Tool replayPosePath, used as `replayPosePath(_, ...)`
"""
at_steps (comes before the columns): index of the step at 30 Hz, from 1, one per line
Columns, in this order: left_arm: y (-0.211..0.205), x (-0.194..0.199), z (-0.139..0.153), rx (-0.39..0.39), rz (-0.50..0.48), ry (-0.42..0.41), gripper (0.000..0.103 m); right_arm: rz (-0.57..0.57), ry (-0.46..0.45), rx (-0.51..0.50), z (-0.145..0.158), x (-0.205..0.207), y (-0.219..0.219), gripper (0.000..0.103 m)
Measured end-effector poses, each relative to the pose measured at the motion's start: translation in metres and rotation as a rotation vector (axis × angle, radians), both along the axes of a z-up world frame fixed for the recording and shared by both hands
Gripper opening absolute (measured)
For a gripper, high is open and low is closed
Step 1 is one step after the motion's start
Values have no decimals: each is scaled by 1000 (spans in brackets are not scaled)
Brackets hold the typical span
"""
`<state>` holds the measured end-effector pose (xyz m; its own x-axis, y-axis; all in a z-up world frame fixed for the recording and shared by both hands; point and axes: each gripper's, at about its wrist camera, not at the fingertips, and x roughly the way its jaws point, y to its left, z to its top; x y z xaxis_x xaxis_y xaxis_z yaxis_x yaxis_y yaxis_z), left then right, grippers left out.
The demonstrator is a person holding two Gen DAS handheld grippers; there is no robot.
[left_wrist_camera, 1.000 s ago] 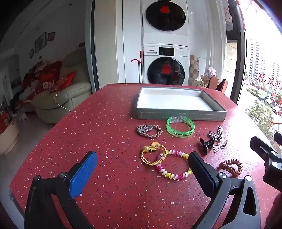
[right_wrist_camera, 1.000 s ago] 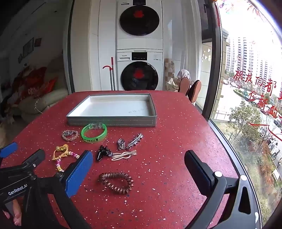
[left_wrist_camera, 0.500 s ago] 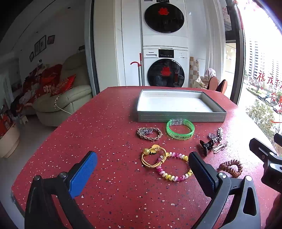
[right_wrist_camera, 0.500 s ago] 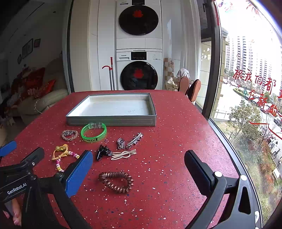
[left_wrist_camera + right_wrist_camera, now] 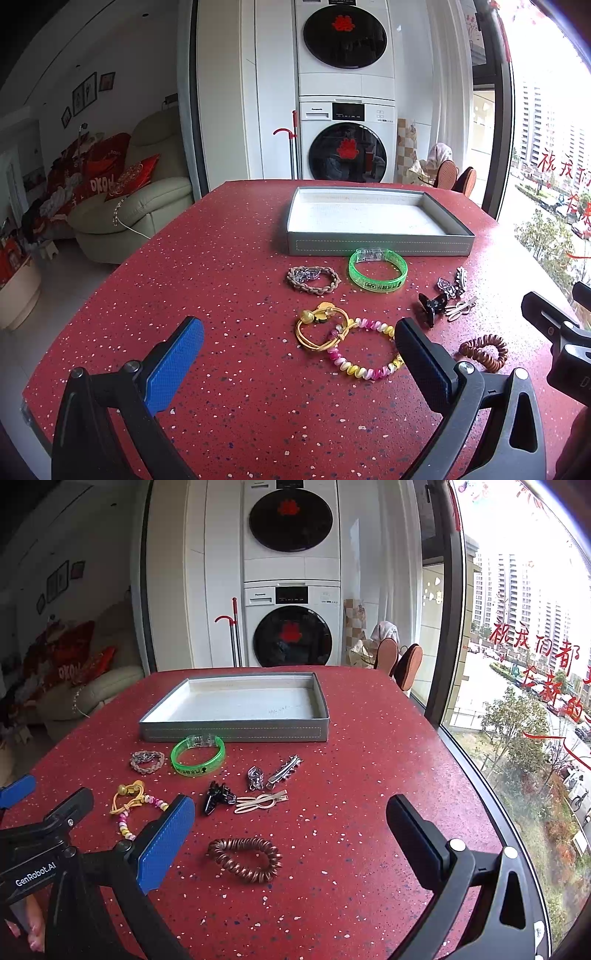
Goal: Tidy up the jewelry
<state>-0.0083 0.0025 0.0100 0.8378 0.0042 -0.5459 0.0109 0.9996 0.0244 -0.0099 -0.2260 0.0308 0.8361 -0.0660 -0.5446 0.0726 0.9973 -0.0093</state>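
Left wrist view: the left gripper is held wide open above hair ties; the right gripper is likewise spread over a coil, before the tray.

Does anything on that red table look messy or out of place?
Only the yellow cord bracelet and the pastel spiral hair tie, which lie overlapped, perhaps tangled. The tray holds nothing; every other piece lies loose on the table.

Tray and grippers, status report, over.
Left gripper open, right gripper open, both empty. Tray holds nothing; green bracelet and brown coil tie lie on the table. Nothing blocks the tray.
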Motion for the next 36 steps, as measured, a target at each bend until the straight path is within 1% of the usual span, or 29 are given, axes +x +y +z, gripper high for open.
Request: replayPosePath(36,-1,0,0,-6,-3,-2,103,2,11,5,-6,3,3,103)
